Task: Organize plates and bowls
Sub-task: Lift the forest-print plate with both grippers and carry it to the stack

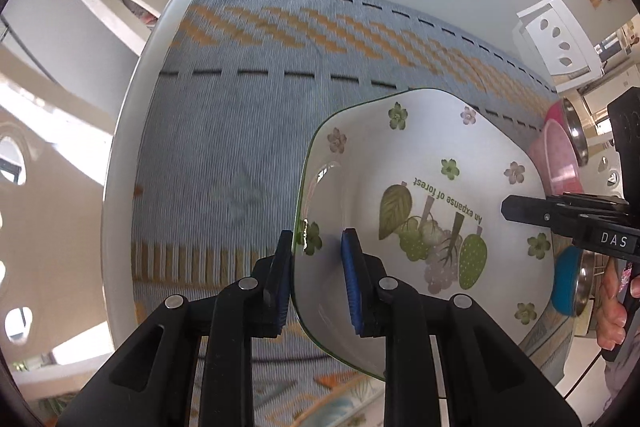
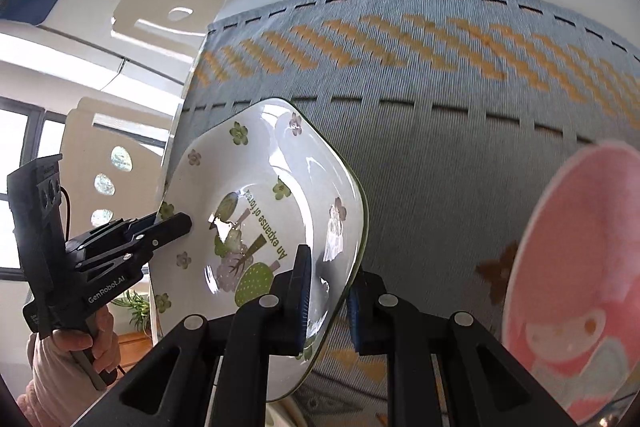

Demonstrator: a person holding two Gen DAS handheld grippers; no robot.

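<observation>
While tilted, plate (image 1: pixel 420 187) rim sits between both grippers (opposite edges).

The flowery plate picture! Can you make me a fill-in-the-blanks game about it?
1. Both grippers, the left gripper and the right gripper, straddle the rim of the same ____.
2. The words printed on the plate read "An expanse of ____".
3. The woven mat under it is grey with ____ patterns.
4. The bowl near the right gripper is ____ inside.

Missing words: plate; forest; orange; pink
</observation>
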